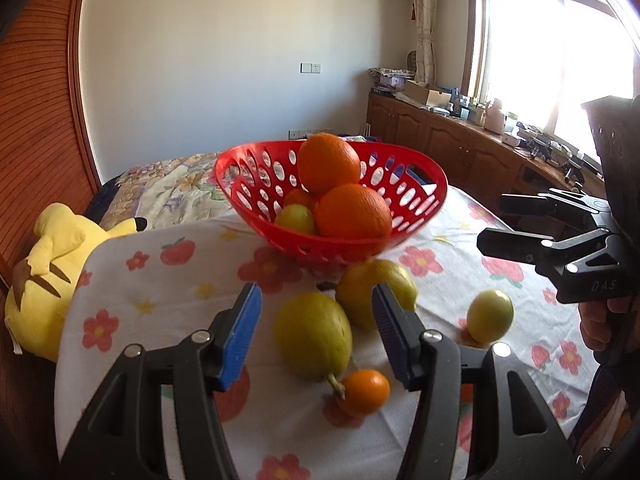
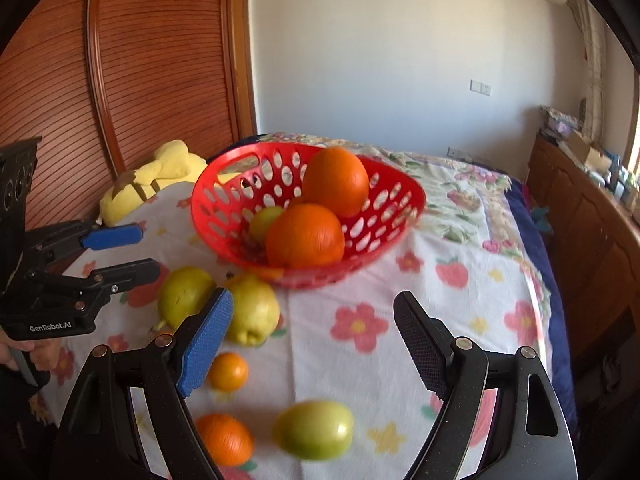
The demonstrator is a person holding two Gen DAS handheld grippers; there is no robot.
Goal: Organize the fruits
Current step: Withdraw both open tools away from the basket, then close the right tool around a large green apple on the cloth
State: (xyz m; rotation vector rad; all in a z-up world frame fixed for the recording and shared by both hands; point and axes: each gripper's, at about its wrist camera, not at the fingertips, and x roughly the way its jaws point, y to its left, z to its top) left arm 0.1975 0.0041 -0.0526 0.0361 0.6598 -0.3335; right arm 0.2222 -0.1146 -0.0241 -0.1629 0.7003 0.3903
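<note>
A red perforated basket (image 1: pixel 256 176) (image 2: pixel 224 216) on the flowered cloth holds two large oranges (image 1: pixel 329 163) (image 2: pixel 306 236), a small green fruit (image 1: pixel 295 219) and a small orange one. Loose in front lie a yellow-green oval fruit (image 1: pixel 314 334) (image 2: pixel 182 296), a lemon (image 1: pixel 360 292) (image 2: pixel 254 308), a small tangerine (image 1: pixel 366 391) (image 2: pixel 227 372), a green fruit (image 1: pixel 490 315) (image 2: pixel 314 429) and another orange fruit (image 2: pixel 225 438). My left gripper (image 1: pixel 316 332) is open around the oval fruit, not touching. My right gripper (image 2: pixel 312 344) is open and empty above the cloth.
A yellow plush toy (image 1: pixel 44 280) (image 2: pixel 160 176) lies at the table's left edge. A wooden slatted door (image 2: pixel 120 60) stands behind it. A wooden cabinet (image 1: pixel 460 140) with clutter runs under the window at right. The right gripper also shows in the left wrist view (image 1: pixel 490 220), the left gripper in the right wrist view (image 2: pixel 140 250).
</note>
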